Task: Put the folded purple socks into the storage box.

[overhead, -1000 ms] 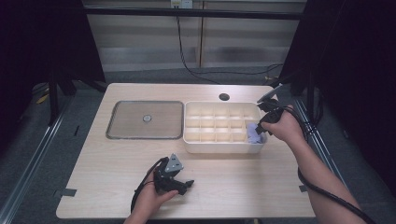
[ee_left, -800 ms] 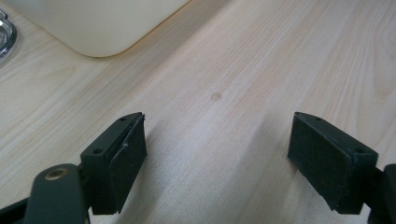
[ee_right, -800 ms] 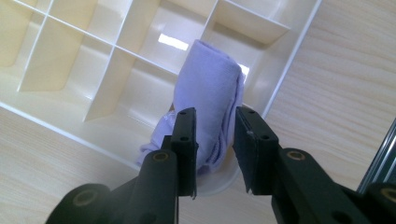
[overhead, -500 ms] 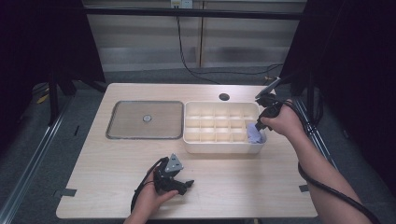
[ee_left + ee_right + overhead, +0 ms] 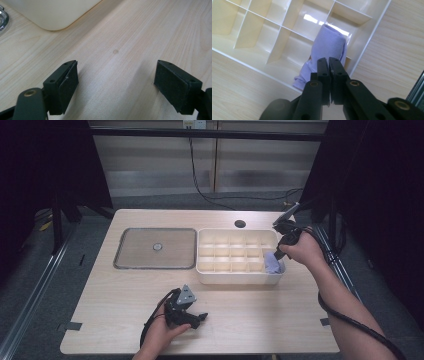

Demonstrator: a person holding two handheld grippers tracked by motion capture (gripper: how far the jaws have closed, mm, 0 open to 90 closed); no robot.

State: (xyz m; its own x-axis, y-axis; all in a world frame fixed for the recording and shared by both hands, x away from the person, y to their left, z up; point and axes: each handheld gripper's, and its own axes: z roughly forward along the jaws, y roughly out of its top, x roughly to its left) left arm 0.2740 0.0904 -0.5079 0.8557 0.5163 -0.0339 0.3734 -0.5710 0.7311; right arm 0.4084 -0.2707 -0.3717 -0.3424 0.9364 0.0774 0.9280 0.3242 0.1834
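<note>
On the light wooden table (image 5: pixel 125 295), a cream divided box (image 5: pixel 235 279) right of the middle, with many small empty compartments. Left of it and just beside, a flat grey lid (image 5: pixel 135 251) with a small round knob, lying flat. Behind the box, a dark round hole (image 5: pixel 240 224) in the tabletop. Black cables trailing from both grippers over the table edge.

In the box's near right corner compartment, a pale purple cloth (image 5: pixel 328 46), rolled and standing up a little above the thin dividers, its lower end spread toward the near wall. Seen also from the high view (image 5: pixel 272 264), at the right end of the box.

Right gripper (image 5: pixel 328 63) held over that corner, pointing down at the cloth from the right side. Jaws just closed, now pressed together, no gap between the pads. Tips right at the cloth, maybe pinching a thin fold; cannot tell for sure.

Left gripper (image 5: pixel 116 82) low over bare wood near the front edge, well apart from the box. Jaws wide apart, nothing between them, only table grain below.
</note>
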